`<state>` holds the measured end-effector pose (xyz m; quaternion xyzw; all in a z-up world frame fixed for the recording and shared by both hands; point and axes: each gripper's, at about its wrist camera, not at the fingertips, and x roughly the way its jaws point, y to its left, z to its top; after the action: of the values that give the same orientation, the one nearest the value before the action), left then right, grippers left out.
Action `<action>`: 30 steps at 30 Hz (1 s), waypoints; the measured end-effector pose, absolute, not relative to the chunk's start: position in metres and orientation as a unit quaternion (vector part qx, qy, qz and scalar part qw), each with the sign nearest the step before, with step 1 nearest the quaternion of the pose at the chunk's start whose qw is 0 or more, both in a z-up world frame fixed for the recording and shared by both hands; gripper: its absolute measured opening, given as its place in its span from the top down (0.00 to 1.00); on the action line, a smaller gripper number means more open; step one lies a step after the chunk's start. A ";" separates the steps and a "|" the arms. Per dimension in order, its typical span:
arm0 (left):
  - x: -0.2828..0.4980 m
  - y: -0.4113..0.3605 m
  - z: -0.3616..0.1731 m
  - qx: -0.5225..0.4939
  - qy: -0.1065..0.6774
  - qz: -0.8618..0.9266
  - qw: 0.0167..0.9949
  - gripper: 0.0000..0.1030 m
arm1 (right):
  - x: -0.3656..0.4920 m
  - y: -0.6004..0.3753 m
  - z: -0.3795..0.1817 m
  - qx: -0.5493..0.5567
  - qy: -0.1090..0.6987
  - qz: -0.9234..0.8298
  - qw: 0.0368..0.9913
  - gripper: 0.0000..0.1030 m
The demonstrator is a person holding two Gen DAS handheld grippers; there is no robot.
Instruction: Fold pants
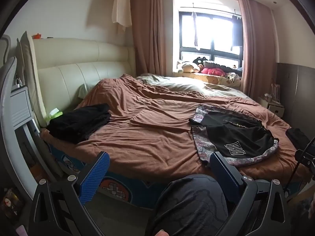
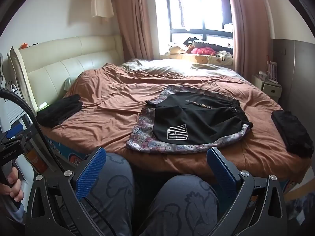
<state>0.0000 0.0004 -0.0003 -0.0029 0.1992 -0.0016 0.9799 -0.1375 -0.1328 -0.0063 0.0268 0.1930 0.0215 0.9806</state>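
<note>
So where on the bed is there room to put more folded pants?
The wide bare stretch of brown cover between the black folded pile by the headboard and the black pants on the patterned cloth. Behind those, toward the window, is free too. The right edge is crowded: another dark bundle sits close by.

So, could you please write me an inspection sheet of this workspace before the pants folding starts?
Surface: bed with a rumpled brown cover.
Job's things: black pants with a white emblem lie spread flat on a patterned garment near the front edge.
Clutter: folded dark stack at left; dark bundle at right.
Grippers: left gripper and right gripper both open, empty, short of the bed.
Cables: black cable beside the left tool.
Surroundings: cream headboard, curtained window, soft toys on the sill, person's knees below.
</note>
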 end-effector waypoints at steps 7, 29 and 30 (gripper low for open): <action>-0.004 -0.004 -0.003 -0.006 0.197 0.005 0.980 0.00 | -0.137 -0.133 -0.006 0.026 0.194 0.020 0.980 0.00; 0.000 0.014 -0.003 -0.026 0.208 0.000 0.978 0.00 | -0.138 -0.128 -0.005 0.017 0.194 0.026 0.981 0.00; -0.001 0.014 -0.003 -0.027 0.207 -0.002 0.978 0.00 | -0.137 -0.127 -0.005 0.017 0.193 0.028 0.981 0.00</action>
<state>-0.0009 0.0145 -0.0033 -0.0265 0.2071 -0.0020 0.9780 -0.1373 -0.1270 -0.0053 0.0168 0.1926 0.0282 0.9807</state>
